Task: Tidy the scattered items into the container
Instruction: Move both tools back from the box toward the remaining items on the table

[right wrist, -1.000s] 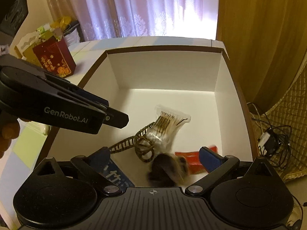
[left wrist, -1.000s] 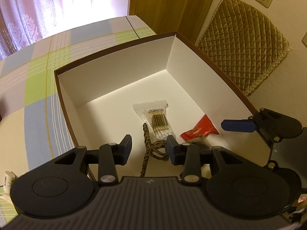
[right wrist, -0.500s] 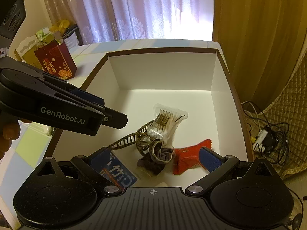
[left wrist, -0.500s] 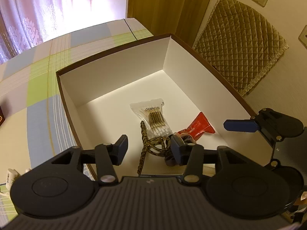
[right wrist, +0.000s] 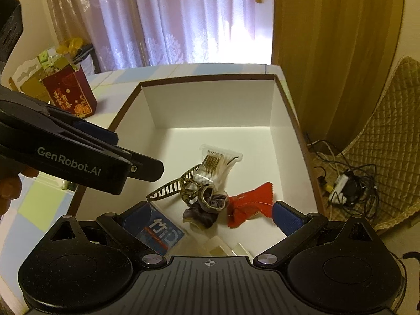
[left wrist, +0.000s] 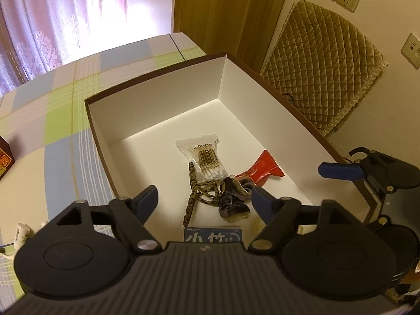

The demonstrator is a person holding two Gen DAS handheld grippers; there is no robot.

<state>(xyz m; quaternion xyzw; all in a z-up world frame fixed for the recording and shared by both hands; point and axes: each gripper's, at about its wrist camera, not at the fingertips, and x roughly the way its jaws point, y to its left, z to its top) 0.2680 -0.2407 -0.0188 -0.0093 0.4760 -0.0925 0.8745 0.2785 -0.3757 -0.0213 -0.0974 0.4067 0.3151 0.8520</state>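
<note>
A brown-rimmed box with white walls (left wrist: 157,110) (right wrist: 210,105) stands on the checked tablecloth. On its floor lie a bag of cotton swabs (left wrist: 204,155) (right wrist: 215,162), a leopard-print hair clip (left wrist: 194,197) (right wrist: 168,191), a dark purple scrunchie (left wrist: 233,197) (right wrist: 207,207), a red packet (left wrist: 265,165) (right wrist: 249,204) and a blue card pack (left wrist: 212,236) (right wrist: 160,231). My left gripper (left wrist: 204,199) hangs open above the box's near end, nothing between its fingers. My right gripper (right wrist: 210,215) is open too, above the scrunchie and empty.
A red gift bag (right wrist: 71,92) stands on the table left of the box. A small white bottle (left wrist: 22,233) lies near the left gripper. Cables and a power strip (right wrist: 344,183) lie on the floor right of the box, beside a quilted cushion (left wrist: 320,65).
The scrunchie, blurred in mid-fall under the right gripper a second ago, now lies still in the box. Both grippers have lifted and drawn back. The left fingers have spread wider.
</note>
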